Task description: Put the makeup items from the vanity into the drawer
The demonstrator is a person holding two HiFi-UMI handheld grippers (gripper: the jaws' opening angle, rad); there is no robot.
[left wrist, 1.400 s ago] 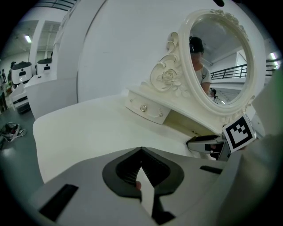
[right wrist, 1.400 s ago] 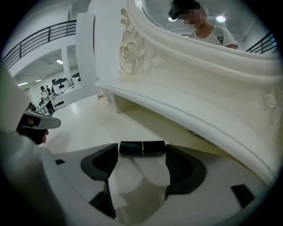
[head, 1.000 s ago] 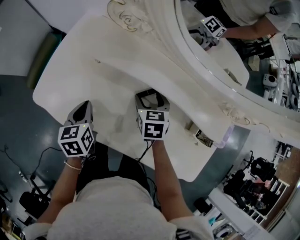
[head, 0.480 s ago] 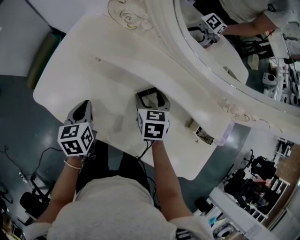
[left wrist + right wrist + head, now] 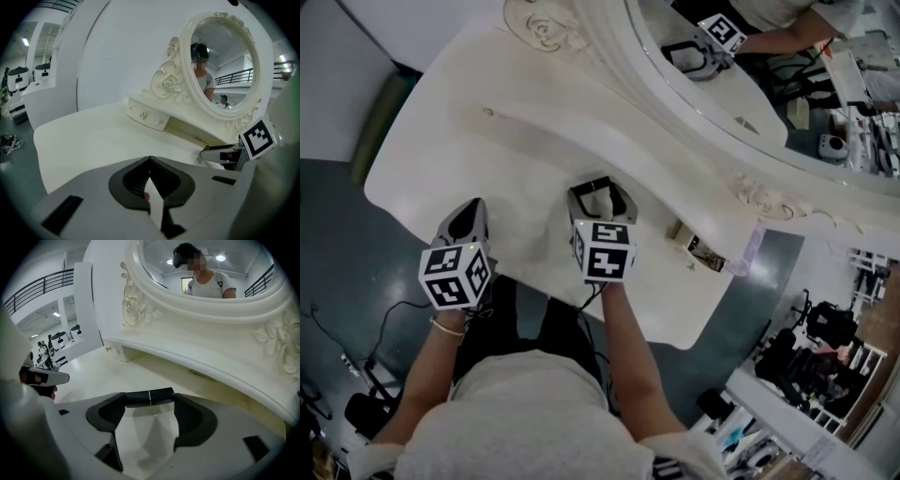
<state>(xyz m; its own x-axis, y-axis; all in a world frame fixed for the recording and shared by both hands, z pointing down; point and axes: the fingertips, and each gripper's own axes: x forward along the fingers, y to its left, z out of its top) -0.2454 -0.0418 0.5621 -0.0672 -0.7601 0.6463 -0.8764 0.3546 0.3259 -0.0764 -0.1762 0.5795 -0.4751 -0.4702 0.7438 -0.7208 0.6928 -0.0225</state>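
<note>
My right gripper (image 5: 602, 187) hovers over the middle of the white vanity top (image 5: 469, 150), shut on a short black tube with a thin gold band (image 5: 150, 396) that lies crosswise between its fingertips. At the table's near edge my left gripper (image 5: 472, 210) is shut, and I see nothing gripped between its jaws in the left gripper view (image 5: 150, 161). A small drawer with two knobs (image 5: 146, 117) sits closed under the mirror's base. A dark patterned makeup item (image 5: 705, 257) lies on the vanity's right end.
The oval carved mirror (image 5: 741, 75) rises along the far side and overhangs the table. A pale lilac piece (image 5: 750, 251) sticks out past the right end. Cables and grey floor (image 5: 337, 281) lie below the left edge.
The head view has shifted slightly. Both grippers keep nearly the same places, and the right one still holds the black tube.
</note>
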